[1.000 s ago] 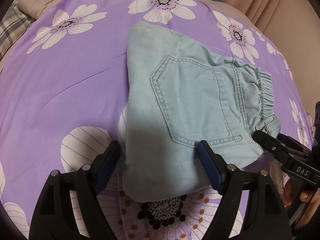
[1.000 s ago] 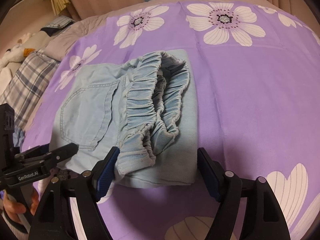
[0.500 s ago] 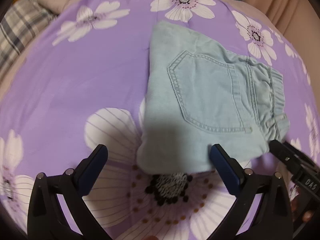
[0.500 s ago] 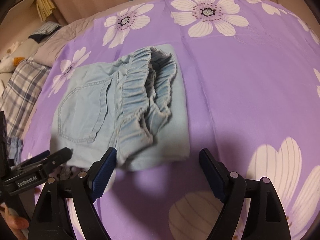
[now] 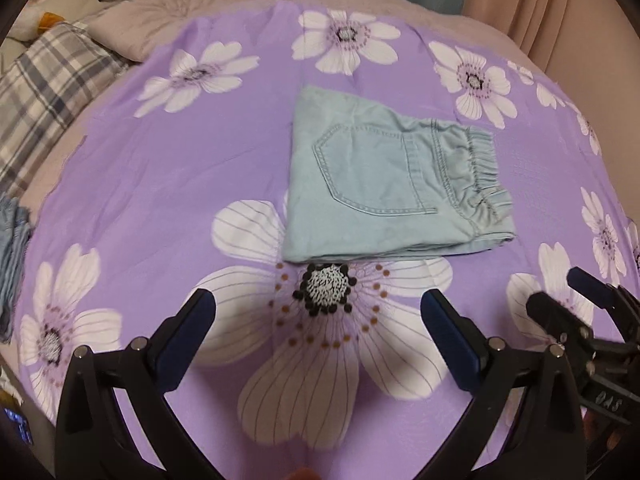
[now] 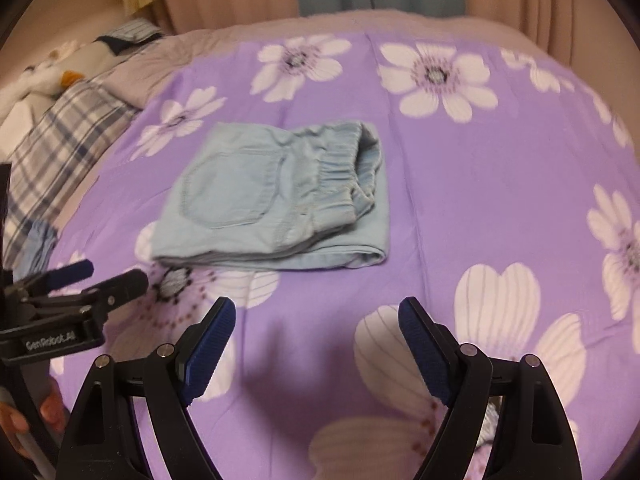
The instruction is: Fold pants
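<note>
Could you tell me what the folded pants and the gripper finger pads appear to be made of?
Pants: likely light-washed denim, matte, with contrast-stitched pocket and gathered elastic waistband. Finger pads: apparently blue ribbed rubber on black plastic fingers.

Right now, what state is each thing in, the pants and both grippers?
pants: folded into a flat packet on the sheet, waistband to the right, untouched
left gripper: open, empty, short of the pants
right gripper: open, empty, short of the pants

Folded pants (image 6: 276,196) on bedspread (image 6: 480,184), hand-held gripper (image 6: 316,344) spread
</note>
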`<state>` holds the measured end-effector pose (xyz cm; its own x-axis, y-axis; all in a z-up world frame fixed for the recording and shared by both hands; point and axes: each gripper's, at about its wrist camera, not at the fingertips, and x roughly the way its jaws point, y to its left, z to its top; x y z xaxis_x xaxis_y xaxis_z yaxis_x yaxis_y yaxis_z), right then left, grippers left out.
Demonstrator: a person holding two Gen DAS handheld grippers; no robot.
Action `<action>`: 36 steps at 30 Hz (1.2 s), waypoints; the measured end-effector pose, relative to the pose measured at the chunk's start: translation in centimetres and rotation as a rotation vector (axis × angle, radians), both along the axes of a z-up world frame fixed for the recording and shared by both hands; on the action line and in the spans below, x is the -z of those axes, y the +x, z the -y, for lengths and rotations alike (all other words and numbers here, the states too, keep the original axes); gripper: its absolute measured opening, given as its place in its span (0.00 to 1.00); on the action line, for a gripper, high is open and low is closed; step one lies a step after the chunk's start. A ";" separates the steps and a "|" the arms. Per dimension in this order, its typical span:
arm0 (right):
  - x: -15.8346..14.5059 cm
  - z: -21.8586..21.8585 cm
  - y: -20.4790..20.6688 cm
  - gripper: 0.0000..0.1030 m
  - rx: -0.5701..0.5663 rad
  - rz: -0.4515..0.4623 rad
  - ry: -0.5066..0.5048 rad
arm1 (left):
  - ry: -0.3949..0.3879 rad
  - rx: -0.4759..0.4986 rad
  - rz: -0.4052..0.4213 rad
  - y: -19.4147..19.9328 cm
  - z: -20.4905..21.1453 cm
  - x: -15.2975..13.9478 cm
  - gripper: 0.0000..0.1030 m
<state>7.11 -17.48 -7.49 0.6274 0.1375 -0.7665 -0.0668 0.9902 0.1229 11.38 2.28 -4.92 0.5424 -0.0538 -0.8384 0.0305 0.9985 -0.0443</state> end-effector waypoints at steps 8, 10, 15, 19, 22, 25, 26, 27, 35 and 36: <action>-3.5 -1.1 -3.5 0.99 -0.050 0.092 -0.028 | -0.020 -0.017 0.066 -4.2 -0.4 -3.9 1.00; -4.3 -1.3 -4.2 0.99 -0.058 0.115 -0.028 | -0.029 -0.013 0.070 -4.9 -0.5 -4.4 1.00; -5.8 -1.9 -5.8 0.99 -0.063 0.145 -0.038 | -0.013 -0.014 0.096 -6.8 -0.5 -6.0 1.00; -6.2 -2.4 -6.6 0.99 -0.074 0.169 -0.049 | -0.018 -0.022 0.113 -7.8 -0.4 -6.9 1.00; -6.1 -2.6 -6.9 0.99 -0.072 0.175 -0.058 | -0.023 -0.020 0.113 -8.2 -0.3 -7.0 1.00; -5.8 -2.5 -7.0 0.99 -0.067 0.167 -0.044 | -0.012 -0.020 0.114 -8.4 -0.2 -7.0 1.00; -5.6 -2.5 -6.9 0.99 -0.063 0.161 -0.040 | -0.006 -0.022 0.114 -8.4 -0.1 -7.0 1.00; -5.4 -2.5 -6.9 0.99 -0.059 0.155 -0.034 | 0.005 -0.027 0.114 -8.5 0.0 -6.9 1.00; -5.2 -2.5 -7.2 0.99 -0.050 0.151 -0.018 | 0.029 -0.037 0.109 -8.8 0.3 -6.7 1.00; -5.3 -2.4 -7.2 0.99 -0.049 0.155 -0.018 | 0.028 -0.039 0.109 -8.8 0.3 -6.7 1.00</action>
